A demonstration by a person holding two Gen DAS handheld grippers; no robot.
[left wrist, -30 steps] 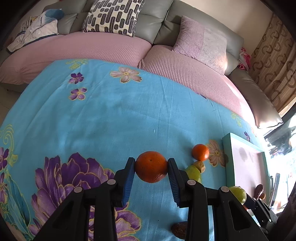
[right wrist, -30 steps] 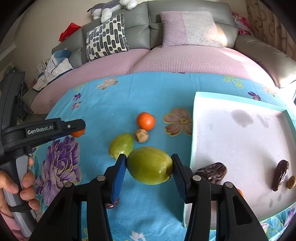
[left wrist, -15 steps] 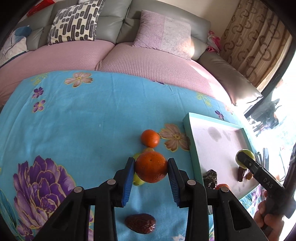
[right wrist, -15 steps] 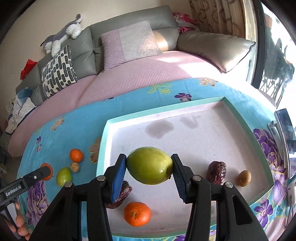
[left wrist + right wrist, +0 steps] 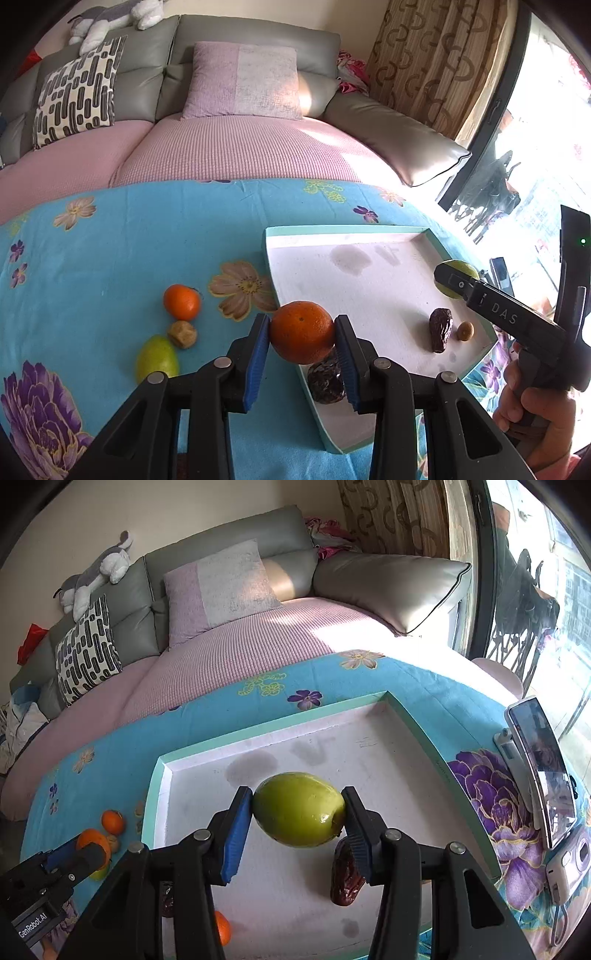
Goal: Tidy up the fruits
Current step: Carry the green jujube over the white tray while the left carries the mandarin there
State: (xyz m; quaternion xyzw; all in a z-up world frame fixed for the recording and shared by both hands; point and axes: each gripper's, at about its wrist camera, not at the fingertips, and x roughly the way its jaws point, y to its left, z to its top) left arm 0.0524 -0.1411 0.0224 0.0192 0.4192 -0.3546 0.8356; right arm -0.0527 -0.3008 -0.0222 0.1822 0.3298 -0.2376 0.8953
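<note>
The left tool (image 5: 301, 332) grips an orange (image 5: 301, 330) over the tray (image 5: 369, 230) edge; the right tool (image 5: 298, 821) clamps a green fruit (image 5: 298, 819) above the tray floor, both seemingly carried for dropping among fruit already there.

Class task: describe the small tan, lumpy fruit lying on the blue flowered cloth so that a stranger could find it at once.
Start at the blue flowered cloth and look left of the white tray, where three loose fruits cluster. The small tan fruit sits between the orange and the green fruit. It is the smallest, dull brown and knobbly; its neighbours are bright and smooth.
</note>
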